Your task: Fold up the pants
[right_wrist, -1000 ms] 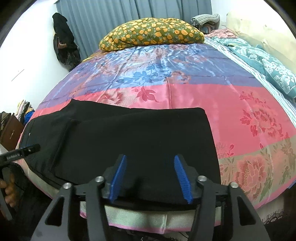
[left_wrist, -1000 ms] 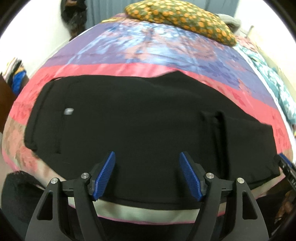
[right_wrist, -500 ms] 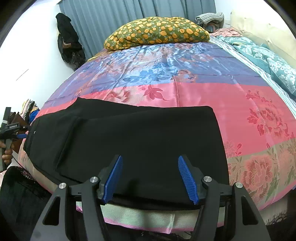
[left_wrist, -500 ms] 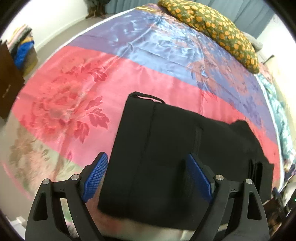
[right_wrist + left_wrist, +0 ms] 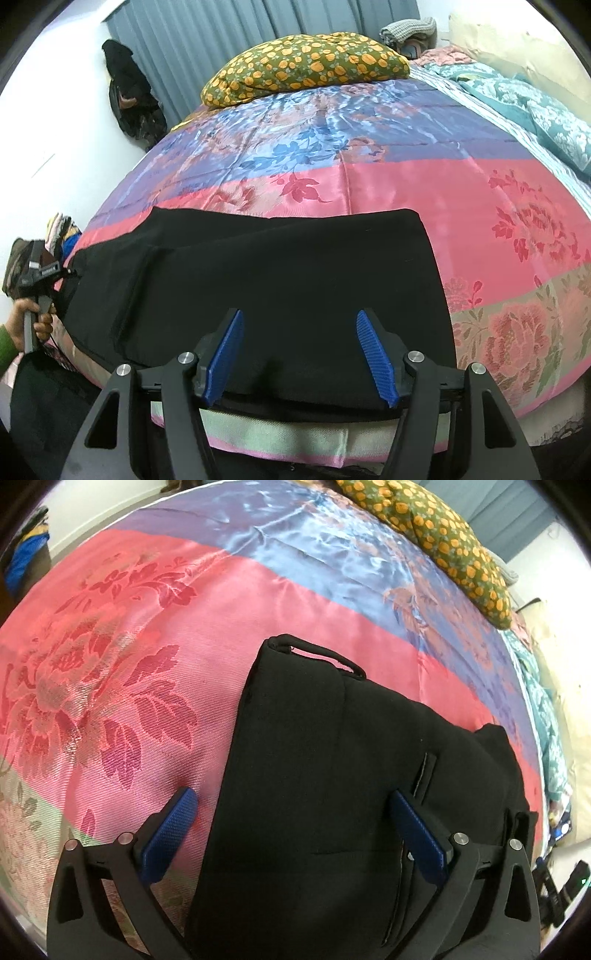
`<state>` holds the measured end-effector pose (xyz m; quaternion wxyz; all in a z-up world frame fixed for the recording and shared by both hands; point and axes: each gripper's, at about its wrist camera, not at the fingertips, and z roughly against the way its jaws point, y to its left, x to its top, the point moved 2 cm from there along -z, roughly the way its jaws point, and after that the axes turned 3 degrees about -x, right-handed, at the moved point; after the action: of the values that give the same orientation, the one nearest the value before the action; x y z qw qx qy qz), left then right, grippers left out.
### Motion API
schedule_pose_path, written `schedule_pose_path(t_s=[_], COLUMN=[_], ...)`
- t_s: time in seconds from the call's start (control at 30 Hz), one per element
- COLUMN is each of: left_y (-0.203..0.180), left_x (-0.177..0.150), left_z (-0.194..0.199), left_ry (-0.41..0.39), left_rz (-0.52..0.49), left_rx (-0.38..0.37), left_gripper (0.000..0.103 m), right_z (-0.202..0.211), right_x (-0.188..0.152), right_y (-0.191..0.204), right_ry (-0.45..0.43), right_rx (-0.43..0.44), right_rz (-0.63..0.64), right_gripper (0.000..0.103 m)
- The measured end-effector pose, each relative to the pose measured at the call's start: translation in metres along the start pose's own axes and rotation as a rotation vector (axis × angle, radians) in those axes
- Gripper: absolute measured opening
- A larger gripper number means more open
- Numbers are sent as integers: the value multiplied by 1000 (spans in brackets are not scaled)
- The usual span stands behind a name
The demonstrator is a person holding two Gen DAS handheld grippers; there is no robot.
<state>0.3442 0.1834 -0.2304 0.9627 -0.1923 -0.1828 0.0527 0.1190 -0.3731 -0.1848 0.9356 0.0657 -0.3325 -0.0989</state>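
Black pants [image 5: 277, 266] lie flat across the near side of the bed, folded lengthwise. Their waist end with a belt loop [image 5: 314, 653] fills the left wrist view. My left gripper [image 5: 295, 830] hovers over that end with its jaws opening wide. One pad is over the bedspread, the other over the cloth, and neither presses on anything. In the right wrist view the left gripper [image 5: 40, 273] shows at the far left, held by a hand [image 5: 33, 321]. My right gripper [image 5: 301, 358] stands open just above the pants' other end, nothing pinched.
The bed carries a shiny floral bedspread [image 5: 480, 221] in pink and blue bands. An olive pillow with orange flowers [image 5: 306, 62] lies at the head, a teal blanket [image 5: 535, 110] along the right side. Dark clothes [image 5: 129, 96] hang by the curtain. The bed's front edge runs under my grippers.
My left gripper has swung from the middle of the pants to their waist end and its jaws have spread wider. The right gripper has stayed where it was.
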Motion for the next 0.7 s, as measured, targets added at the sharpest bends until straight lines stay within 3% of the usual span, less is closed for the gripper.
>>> schedule_pose_path(t_s=[0.37,0.6,0.63,0.7], left_y=[6,0,-1,-7], left_x=[-2,6,6,4], left_z=[1,-4,-3,1], left_ry=[-91,-6,7,11], left_rz=[42,25,21,14], left_rx=[-32,2,13,-18], left_gripper=[103,101,98,61], right_z=[5,3,3,4], right_x=[4,4,5,6], right_y=[-14,-16,-16,-15], right_ry=[-16,-15,-17,-21], right_rx=[19,22,24,27], right_rz=[-73,-84,-85,-86], right_gripper=[66,66,66,66])
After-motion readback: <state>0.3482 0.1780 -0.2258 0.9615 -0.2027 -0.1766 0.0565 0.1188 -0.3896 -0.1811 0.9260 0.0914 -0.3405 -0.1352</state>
